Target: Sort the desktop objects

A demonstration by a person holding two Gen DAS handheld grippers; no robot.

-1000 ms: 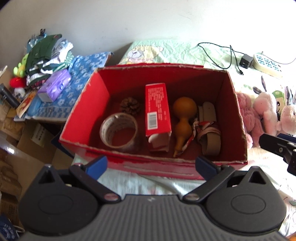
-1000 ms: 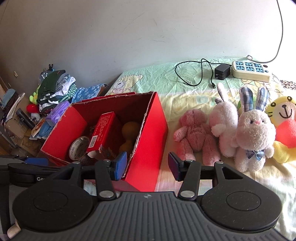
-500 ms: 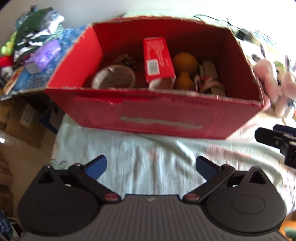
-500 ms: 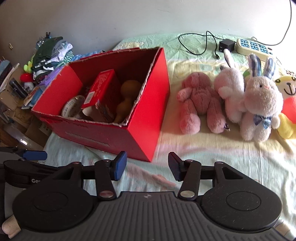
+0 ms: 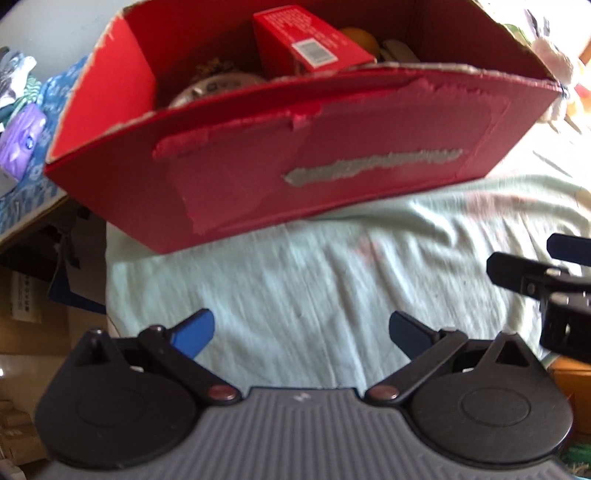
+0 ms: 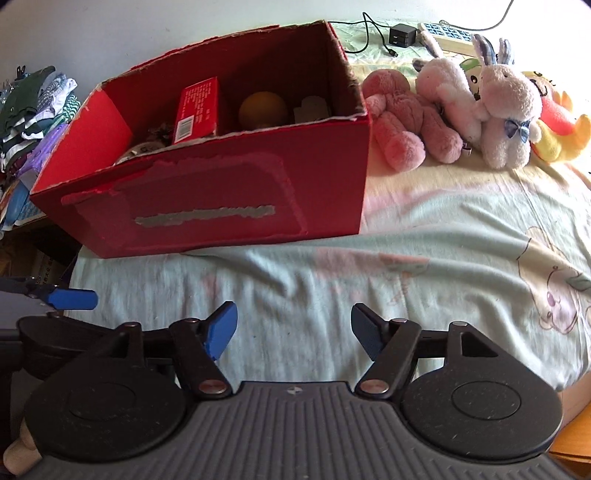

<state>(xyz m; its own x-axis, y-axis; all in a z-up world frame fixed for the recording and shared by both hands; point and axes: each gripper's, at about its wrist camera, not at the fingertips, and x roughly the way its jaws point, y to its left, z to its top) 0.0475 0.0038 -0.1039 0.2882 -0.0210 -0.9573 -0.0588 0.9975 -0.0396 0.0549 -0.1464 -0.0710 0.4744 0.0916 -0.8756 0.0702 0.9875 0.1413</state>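
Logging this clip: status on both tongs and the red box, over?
Left tongs open, empty, over bare sheet. Right tongs empty, jaws have just been opening. Red box ahead on the bed, items inside. Nothing in the way.

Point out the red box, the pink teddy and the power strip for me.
red box [image 6: 221, 192], right wrist view, front wall.
pink teddy [image 6: 402, 110], right wrist view, belly.
power strip [image 6: 448, 35], right wrist view, top face.
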